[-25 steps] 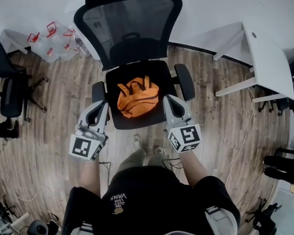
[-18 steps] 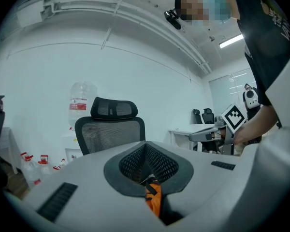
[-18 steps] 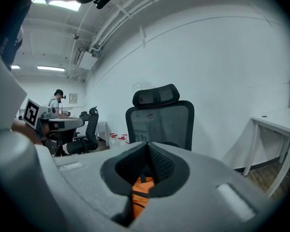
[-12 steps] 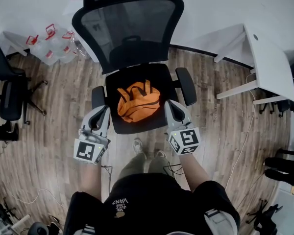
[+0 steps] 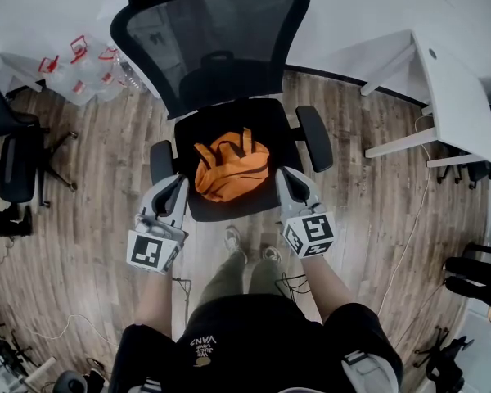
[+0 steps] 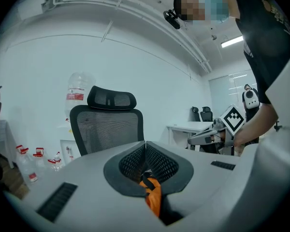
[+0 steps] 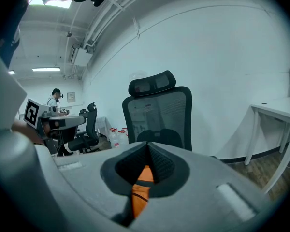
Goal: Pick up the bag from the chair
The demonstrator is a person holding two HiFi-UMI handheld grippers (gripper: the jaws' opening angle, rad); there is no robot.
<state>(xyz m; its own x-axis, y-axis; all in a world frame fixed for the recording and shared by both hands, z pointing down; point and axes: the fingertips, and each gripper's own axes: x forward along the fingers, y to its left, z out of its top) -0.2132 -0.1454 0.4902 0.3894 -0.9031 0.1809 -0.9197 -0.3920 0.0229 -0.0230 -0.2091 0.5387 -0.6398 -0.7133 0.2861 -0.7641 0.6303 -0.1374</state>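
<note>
Flanking the crumpled orange fabric bag (image 5: 231, 168), the left gripper (image 5: 178, 184) and the right gripper (image 5: 283, 176) sit low at the front of the black mesh office chair (image 5: 229, 210), one on each side of its seat. The bag lies on the seat cushion, between the two pairs of jaws and a little ahead of them, its dark-edged straps bunched on top. The left jaws are pressed together, tips meeting with nothing pinched. In the left gripper view a strip of the bag's orange shows only through the slot behind the closed tips. The right jaws are likewise pressed together and empty, with the same orange sliver showing through their slot in the right gripper view. The left tips are just beside the bag's near edge, though whether they touch it cannot be told. Beyond both pairs of jaws rises the chair's mesh backrest (image 7: 157, 120) with its headrest. A black armrest pad (image 5: 161, 160) lies just outside the left jaws, and another armrest pad (image 5: 314, 137) lies ahead of and outside the right jaws. Behind each pair of jaws, toward the person, sits a square-marker cube (image 5: 154, 250). Farther back, the person's shoes (image 5: 229, 237) stand on the wooden plank floor (image 5: 90, 178). Well off to the right of the right jaws stands a white bench (image 5: 454, 97). Well ahead of the left jaws and to their left is a cluster of clear plastic bottles (image 5: 86, 68) with red caps.
</note>
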